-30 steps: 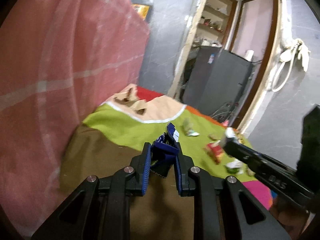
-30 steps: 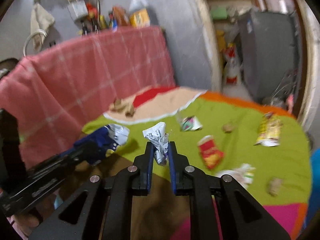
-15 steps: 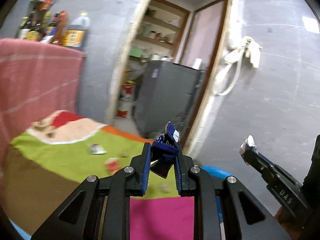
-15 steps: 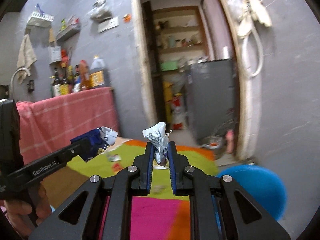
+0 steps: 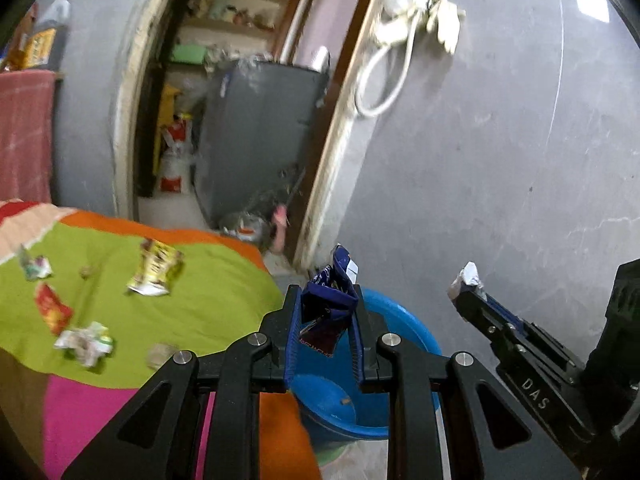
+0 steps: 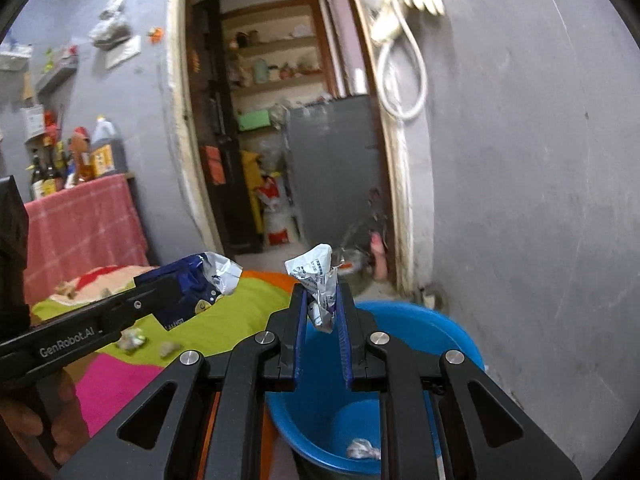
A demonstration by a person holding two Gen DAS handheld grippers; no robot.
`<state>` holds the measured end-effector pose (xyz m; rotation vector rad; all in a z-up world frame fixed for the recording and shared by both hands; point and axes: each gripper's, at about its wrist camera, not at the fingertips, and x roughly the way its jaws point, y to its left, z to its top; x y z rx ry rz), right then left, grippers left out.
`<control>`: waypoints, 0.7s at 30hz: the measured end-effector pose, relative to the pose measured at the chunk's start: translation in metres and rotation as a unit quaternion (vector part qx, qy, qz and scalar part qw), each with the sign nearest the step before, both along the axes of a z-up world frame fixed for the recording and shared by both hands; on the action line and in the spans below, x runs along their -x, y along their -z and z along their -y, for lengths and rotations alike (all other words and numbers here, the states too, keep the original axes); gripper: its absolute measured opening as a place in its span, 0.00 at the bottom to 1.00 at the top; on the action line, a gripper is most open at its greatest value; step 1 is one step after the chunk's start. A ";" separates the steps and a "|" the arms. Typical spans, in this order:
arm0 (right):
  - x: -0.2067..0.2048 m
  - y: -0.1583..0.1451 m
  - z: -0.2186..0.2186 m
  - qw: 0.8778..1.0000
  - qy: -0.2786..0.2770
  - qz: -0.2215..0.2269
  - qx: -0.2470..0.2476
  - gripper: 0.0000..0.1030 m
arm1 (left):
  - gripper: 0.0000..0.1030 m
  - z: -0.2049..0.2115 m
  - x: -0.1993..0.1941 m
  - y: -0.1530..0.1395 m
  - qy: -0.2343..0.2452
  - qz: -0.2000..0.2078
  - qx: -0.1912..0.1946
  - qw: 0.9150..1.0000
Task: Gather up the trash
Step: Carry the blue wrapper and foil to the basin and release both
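Above the round blue plastic tub (image 6: 416, 320), two pieces of trash are held in clamped grippers.

A crumpled dark-blue foil wrapper (image 5: 330, 300) is pinched by the left gripper (image 5: 326, 320), a crumpled white printed wrapper (image 6: 318, 284) by the right gripper (image 6: 322, 316), both jaws nearly closed. One silvery scrap (image 6: 362, 449) lies on the tub's floor. Left of the tub, further wrappers are scattered on a soft green, pink and orange patchwork cloth (image 5: 208, 292); behind it stands a grey wall (image 6: 540, 200).
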<state>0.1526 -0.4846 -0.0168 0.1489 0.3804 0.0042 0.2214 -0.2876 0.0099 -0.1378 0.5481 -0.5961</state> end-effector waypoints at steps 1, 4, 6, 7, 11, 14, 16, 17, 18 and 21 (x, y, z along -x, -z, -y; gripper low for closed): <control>-0.002 0.004 0.004 1.000 0.003 -0.006 -0.004 0.12 | 0.18 0.006 -0.006 0.004 0.004 -0.009 -0.003 1.000; -0.008 0.019 0.017 1.000 0.010 -0.024 -0.018 0.13 | 0.18 0.015 -0.017 0.015 0.014 -0.028 -0.011 0.999; -0.009 0.026 0.022 0.999 0.015 -0.033 -0.019 0.14 | 0.18 0.020 -0.022 0.023 0.019 -0.040 -0.017 0.999; -0.011 0.028 0.023 0.999 0.017 -0.036 -0.021 0.15 | 0.18 0.021 -0.024 0.027 0.021 -0.046 -0.018 0.999; -0.016 0.038 0.033 0.998 0.026 -0.050 -0.029 0.15 | 0.21 0.030 -0.030 0.039 0.030 -0.063 -0.020 0.997; -0.022 0.043 0.038 0.997 0.032 -0.059 -0.035 0.15 | 0.27 0.033 -0.034 0.048 0.032 -0.079 -0.023 0.996; -0.024 0.045 0.039 0.997 0.033 -0.064 -0.039 0.17 | 0.29 0.033 -0.034 0.050 0.033 -0.085 -0.023 0.996; -0.024 0.046 0.040 0.996 0.035 -0.066 -0.040 0.20 | 0.30 0.033 -0.033 0.050 0.031 -0.085 -0.024 0.996; -0.025 0.047 0.042 0.996 0.036 -0.066 -0.040 0.22 | 0.31 0.032 -0.033 0.050 0.030 -0.085 -0.024 0.996; -0.025 0.046 0.042 0.996 0.037 -0.068 -0.043 0.27 | 0.34 0.031 -0.033 0.049 0.027 -0.084 -0.022 0.996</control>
